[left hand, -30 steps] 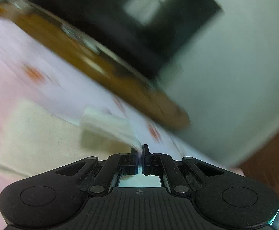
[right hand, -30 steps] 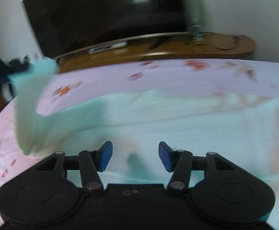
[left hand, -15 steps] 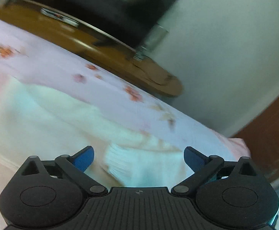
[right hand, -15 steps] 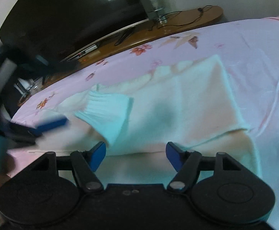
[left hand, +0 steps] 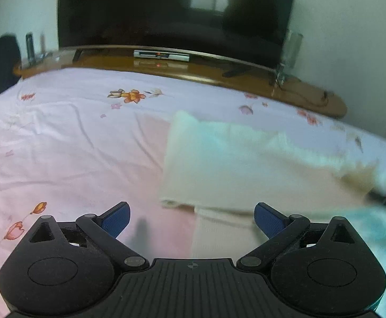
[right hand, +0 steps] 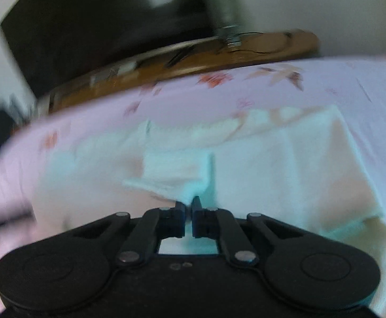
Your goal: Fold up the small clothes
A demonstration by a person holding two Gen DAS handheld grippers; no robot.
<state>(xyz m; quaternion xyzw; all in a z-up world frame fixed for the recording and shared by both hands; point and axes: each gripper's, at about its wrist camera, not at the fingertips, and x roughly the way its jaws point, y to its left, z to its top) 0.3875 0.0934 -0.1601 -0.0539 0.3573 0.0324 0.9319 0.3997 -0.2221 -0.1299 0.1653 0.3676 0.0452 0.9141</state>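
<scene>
1. Bed w/ pink floral sheet point(left hand: 60, 143) fills the foreground in both views; sheet is creased.
2. Behind the bed: long wooden stand point(left hand: 182, 71), glossy brown, curved by the fisheye.
3. Big dark TV point(left hand: 171, 13) on the stand; screen off, reflects a bright window.
4. White slim box point(left hand: 161, 55) on the stand under the TV, small red light just below it.
5. Clear tall object point(left hand: 288, 53) at stand's right end; blurred.
6. Walls point(left hand: 352, 39) plain pale; soft daylight.
</scene>
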